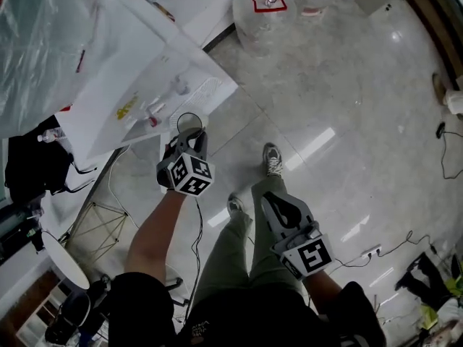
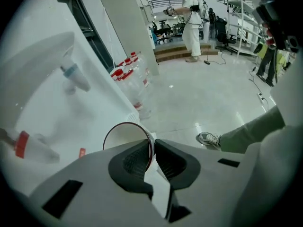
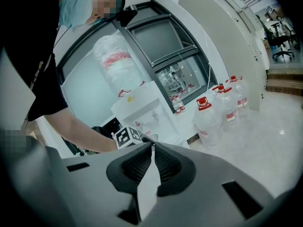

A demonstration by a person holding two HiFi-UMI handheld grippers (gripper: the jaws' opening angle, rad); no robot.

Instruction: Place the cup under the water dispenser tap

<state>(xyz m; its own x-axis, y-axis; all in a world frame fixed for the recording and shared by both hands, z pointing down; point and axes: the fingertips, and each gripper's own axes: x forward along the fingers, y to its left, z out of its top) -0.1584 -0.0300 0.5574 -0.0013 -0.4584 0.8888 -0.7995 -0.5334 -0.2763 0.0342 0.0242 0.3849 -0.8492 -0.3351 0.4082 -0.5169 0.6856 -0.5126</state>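
A person looks down past their own bare forearms and green trouser legs at a glossy pale floor.

The right gripper is held close to the body, farther from the water dispenser than the other tool. Its jaws are closed against each other with nothing between them.

The left gripper reaches out toward the dispenser, with its marker cube facing up. Its jaws are clamped on the rim of the cup, one jaw inside the wall and one outside. The cup is white paper with a thin dark rim, and its open mouth is tipped toward the gripper's camera. It hangs in the air just in front of the dispenser. In the left gripper view it sits lower than both taps and to their right, and it touches neither.

The dispenser is a white cabinet with a blue-tipped tap and a red-tipped tap on its front. A large clear bottle stands upside down on top of it.

Just past the dispenser, along the wall, is a row of clear water bottles with red caps.

Far beyond the dispenser, a second person dressed in white stands by low steps. Shelving and office chairs are near them.
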